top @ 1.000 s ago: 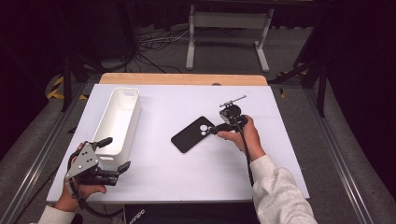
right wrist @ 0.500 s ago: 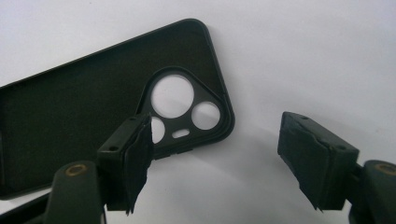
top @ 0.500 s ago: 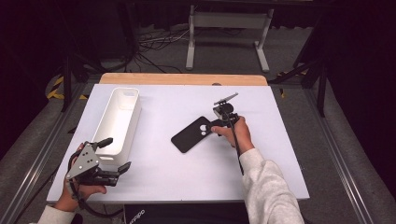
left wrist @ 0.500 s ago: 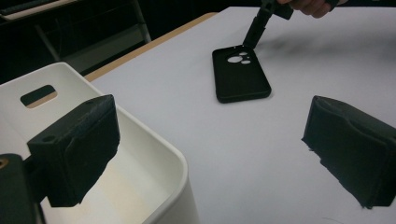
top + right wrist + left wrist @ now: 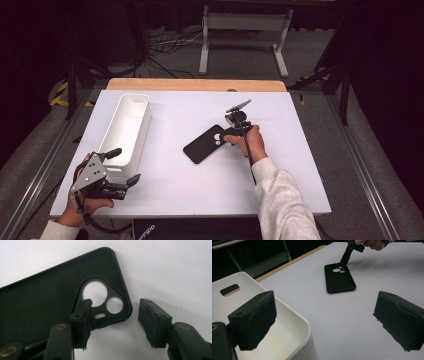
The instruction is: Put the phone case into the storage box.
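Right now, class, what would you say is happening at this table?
A person is working with a hand-held gripper in each hand. The right gripper is open and down at the camera-cutout corner of a black phone case that lies flat on the white table, one jaw over the case and the other beside its edge, not yet closed. The left gripper is open at the near end of the white bin, holding nothing.
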Demonstrator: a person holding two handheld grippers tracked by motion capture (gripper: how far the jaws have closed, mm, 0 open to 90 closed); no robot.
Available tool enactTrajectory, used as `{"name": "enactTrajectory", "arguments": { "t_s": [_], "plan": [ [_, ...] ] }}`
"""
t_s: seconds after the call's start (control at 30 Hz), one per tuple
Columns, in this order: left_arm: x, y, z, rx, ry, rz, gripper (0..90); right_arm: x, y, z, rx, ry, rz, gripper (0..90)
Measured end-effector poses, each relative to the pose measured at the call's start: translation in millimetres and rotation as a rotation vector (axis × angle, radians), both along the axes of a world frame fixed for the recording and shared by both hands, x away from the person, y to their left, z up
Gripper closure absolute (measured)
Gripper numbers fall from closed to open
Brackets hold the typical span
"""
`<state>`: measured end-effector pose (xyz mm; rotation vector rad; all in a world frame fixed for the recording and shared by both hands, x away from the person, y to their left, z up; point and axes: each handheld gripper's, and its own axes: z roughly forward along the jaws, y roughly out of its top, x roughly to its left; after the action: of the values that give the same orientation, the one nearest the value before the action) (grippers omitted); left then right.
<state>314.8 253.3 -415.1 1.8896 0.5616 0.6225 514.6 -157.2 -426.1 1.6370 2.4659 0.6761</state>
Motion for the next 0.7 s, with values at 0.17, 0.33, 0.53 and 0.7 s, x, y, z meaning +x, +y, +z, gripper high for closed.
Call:
{"name": "enactTrajectory", "arguments": {
  "t_s": [0.17, 0.33, 0.53, 0.7],
  "plan": [
    [0.7, -0.7, -0.4, 0.003, 0.005, 0.001, 5.2, 2.2, -2.8, 0.1, 0.004, 0.002, -0.012, 54.5],
    [1.1, -0.8, -0.6, 0.001, 0.01, -0.001, 5.1, 3.2, -3.1, 0.4, -0.009, 0.002, -0.019, 61.0],
    [1.6, -0.6, -0.6, 0.005, 0.017, -0.002, 5.2, 3.7, 0.0, 0.7, -0.047, -0.005, -0.023, 70.4],
    [1.7, -1.6, -1.1, 0.009, 0.028, -0.01, 5.3, 3.4, 2.6, -0.5, -0.076, -0.025, -0.047, 81.0]
  ]
}}
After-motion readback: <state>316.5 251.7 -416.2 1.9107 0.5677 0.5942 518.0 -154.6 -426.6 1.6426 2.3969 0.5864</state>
